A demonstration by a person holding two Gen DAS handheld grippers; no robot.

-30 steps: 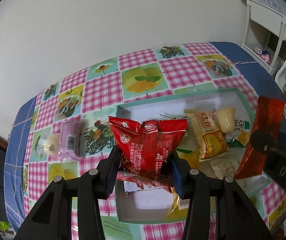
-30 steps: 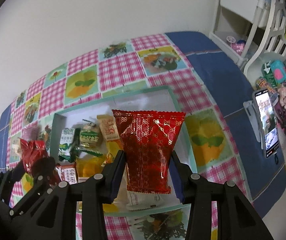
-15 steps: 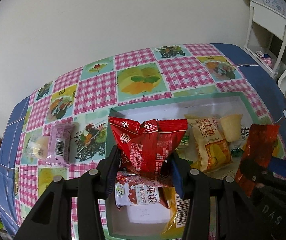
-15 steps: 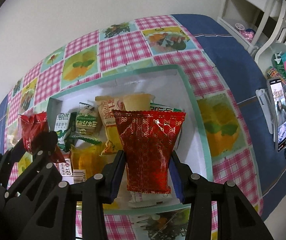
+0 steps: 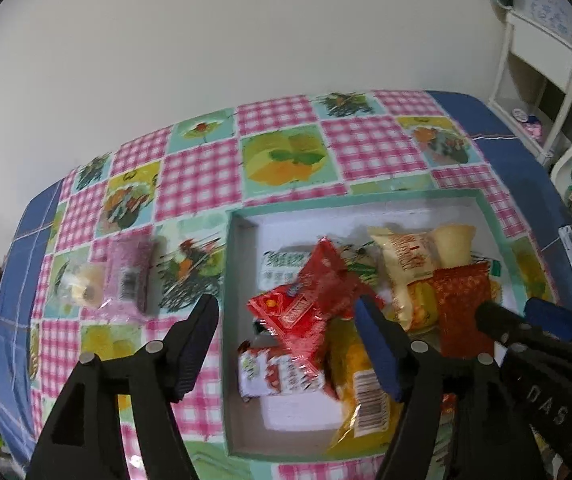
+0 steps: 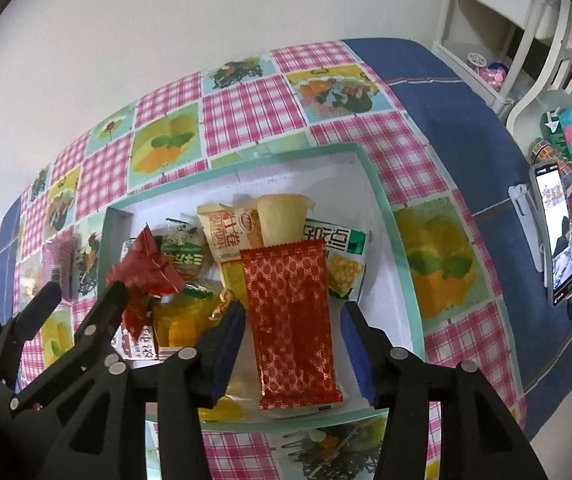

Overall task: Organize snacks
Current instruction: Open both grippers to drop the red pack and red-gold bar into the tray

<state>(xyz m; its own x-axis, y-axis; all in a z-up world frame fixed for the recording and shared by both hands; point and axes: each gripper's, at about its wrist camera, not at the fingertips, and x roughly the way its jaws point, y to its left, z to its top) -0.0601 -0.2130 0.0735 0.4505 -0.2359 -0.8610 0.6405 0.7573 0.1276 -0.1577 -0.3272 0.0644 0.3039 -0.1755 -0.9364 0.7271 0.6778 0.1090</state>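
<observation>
Left wrist view: left gripper [image 5: 286, 332] spread wide over the near-left part of the box [image 5: 233, 280], nothing between the fingers. Crinkled red bag [image 5: 310, 304] tilted and blurred just ahead of them, over the heap in the box; in the air or already resting on the pile, cannot tell. Below it a red-and-white packet [image 5: 277, 372] and a yellow bag [image 5: 362, 384]; farther right a cream pack [image 5: 406, 260]. Outside the box, on the tablecloth [image 5: 197, 176] to the left, a pink packet [image 5: 129, 276] and beside it a pale round snack [image 5: 81, 288], both blurred. Right gripper at the right edge, with the red foil pack [image 5: 462, 304] just beyond it.

Right wrist view: right gripper [image 6: 294, 336] open as well, fingers standing clear on both sides of the red foil pack [image 6: 290, 320], which lies lengthwise on the pile near the box's near wall. Green-and-yellow bag [image 6: 346, 256] partly under it. Left gripper at the near left, the red bag [image 6: 145, 272] by its tips.

Judged progress: most snacks boxed, both red packs let go over the box. Left to do: the pink packet and the round snack on the cloth at far left, likely next for the left gripper.
</observation>
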